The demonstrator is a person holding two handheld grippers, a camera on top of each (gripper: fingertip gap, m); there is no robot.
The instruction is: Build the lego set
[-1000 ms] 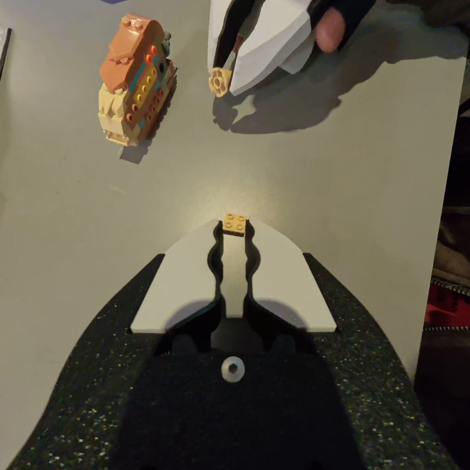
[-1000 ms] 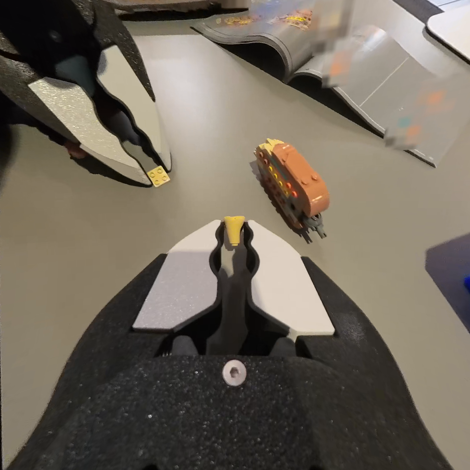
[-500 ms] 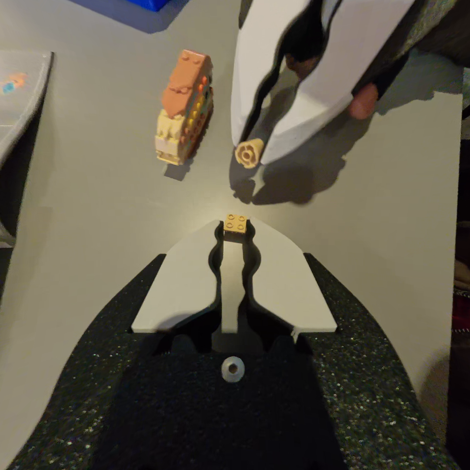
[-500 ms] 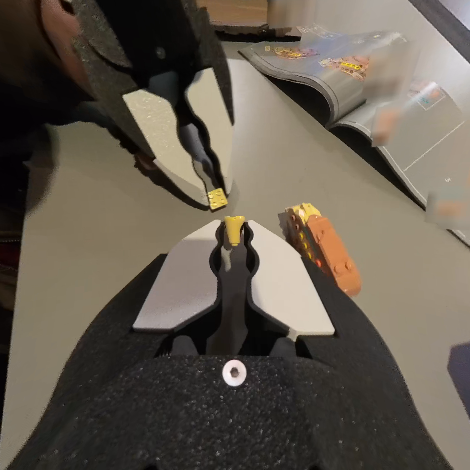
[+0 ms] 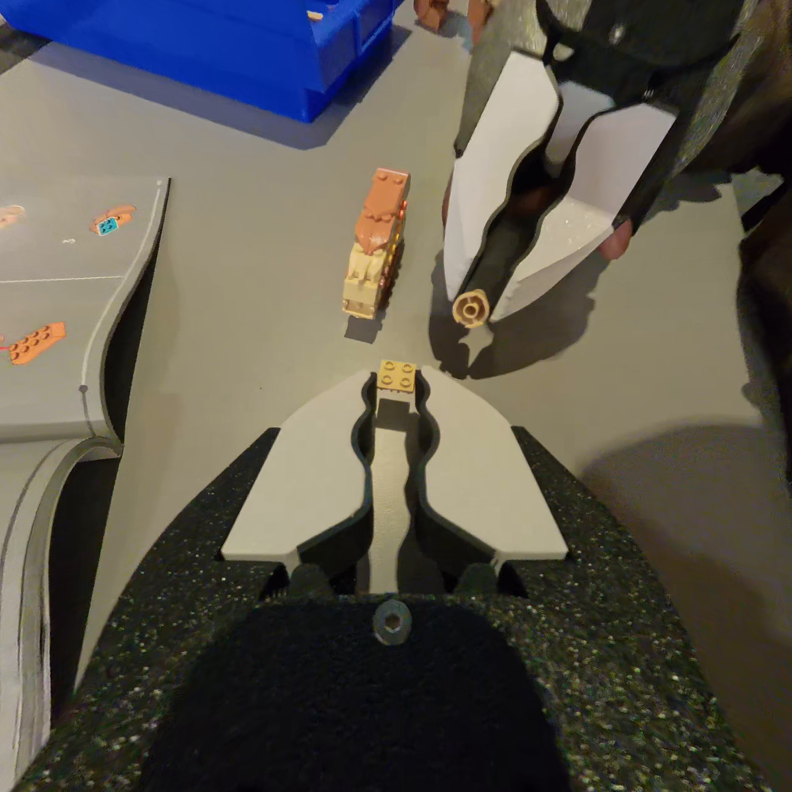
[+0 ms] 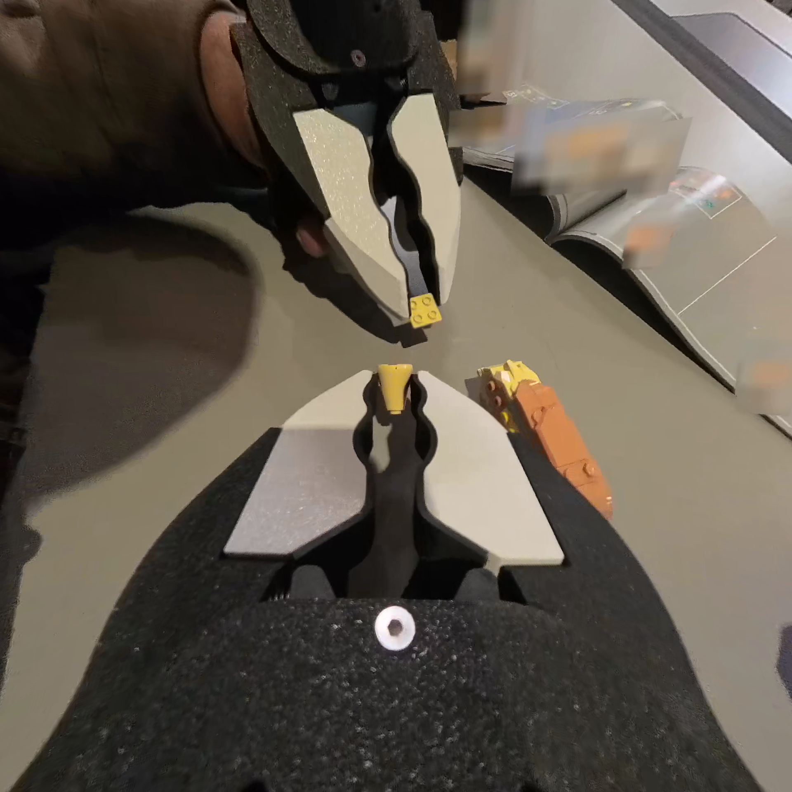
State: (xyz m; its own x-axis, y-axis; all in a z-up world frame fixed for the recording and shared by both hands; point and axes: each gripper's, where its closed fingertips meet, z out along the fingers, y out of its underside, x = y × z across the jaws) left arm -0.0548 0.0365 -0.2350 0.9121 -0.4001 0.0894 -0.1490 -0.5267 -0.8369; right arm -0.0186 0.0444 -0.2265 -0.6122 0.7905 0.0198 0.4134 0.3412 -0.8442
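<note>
My left gripper [image 5: 396,379] is shut on a tan 2x2 plate [image 5: 397,375], studs up, held above the grey table. It also shows in the right wrist view [image 6: 422,310] with the plate [image 6: 424,311]. My right gripper [image 6: 395,381] is shut on a tan cone piece [image 6: 394,385], wide end forward. In the left wrist view it [image 5: 471,308] points toward me with the cone [image 5: 470,308]. The two held pieces face each other, a short gap apart. The brown and tan lego model [image 5: 377,248] lies on the table beside them, also in the right wrist view [image 6: 544,424].
An open instruction booklet [image 5: 64,300] lies at the left, seen at the right in the right wrist view [image 6: 685,257]. A blue bin [image 5: 214,47] stands at the back. A person's hand and dark sleeve [image 6: 128,107] hold the left gripper. The table edge [image 5: 745,300] runs along the right. There is about 5 cm between the tips of the two grippers.
Both grippers have swung to face each other and closed the distance, each keeping its piece. The cone and the plate are now nearly tip to tip; the model lies where it was.
</note>
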